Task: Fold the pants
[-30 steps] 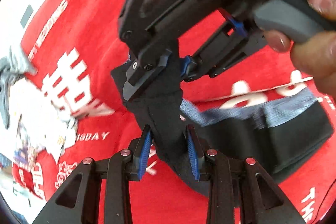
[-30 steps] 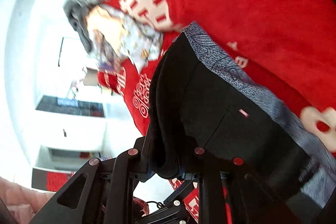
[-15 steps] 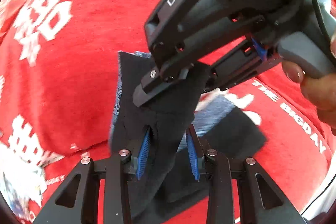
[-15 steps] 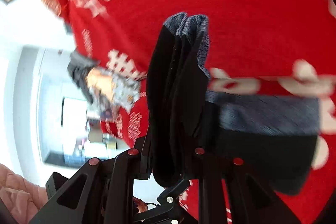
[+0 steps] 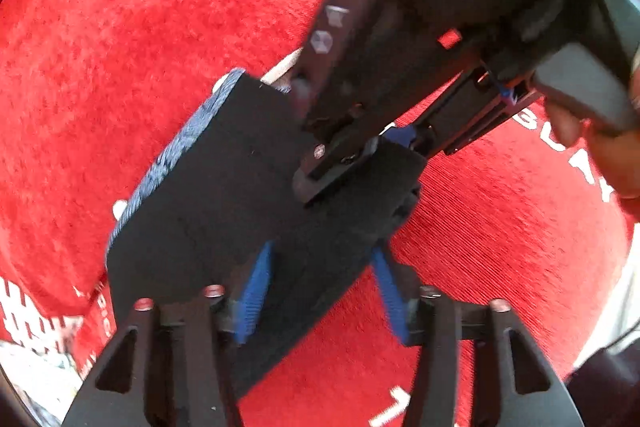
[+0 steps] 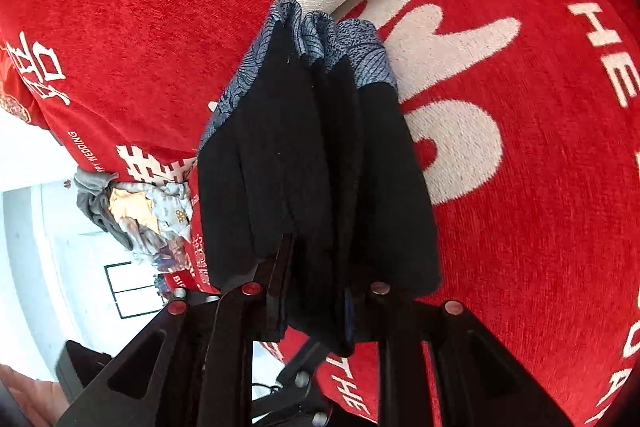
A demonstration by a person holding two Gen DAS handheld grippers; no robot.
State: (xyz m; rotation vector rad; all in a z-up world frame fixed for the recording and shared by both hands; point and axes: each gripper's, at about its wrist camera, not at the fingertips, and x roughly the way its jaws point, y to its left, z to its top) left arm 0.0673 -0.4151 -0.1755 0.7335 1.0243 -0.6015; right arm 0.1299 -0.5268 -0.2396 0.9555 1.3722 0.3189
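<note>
— Black fabric fills the middle of both views; are those the pants [image 5: 224, 195]?

— Yes; dark pants folded into a thick bundle, with a blue-grey patterned band [image 6: 344, 39] along the far edge. They lie over a red cloth with white lettering [image 5: 120, 67], which spreads on every side of both grippers.

— How does the left gripper [image 5: 320, 291] stand?

— Its jaws are opening; the blue pads [image 5: 252, 295] sit apart, with the near end of the bundle lying between them. The left pad lies against the fabric; the right one sits at its edge (whether it presses I cannot tell, and the picture is somewhat blurred).

— And the right gripper [image 5: 340, 167]?

— Ahead of the left one, coming in from the upper right, held by a hand [image 5: 600, 131] at the right edge; its tip sits on the bundle's far end. From its own camera, the layers of fabric are bunched between the two fingers and gripped tight, the folds hanging straight out ahead with the patterned band furthest away.

— Anything else nearby?

— Left of the right gripper, at the edge of the red cloth, lies a heap of crumpled grey and printed clothing [image 6: 132, 211]; beyond it, a white room, too bright to make out.
</note>
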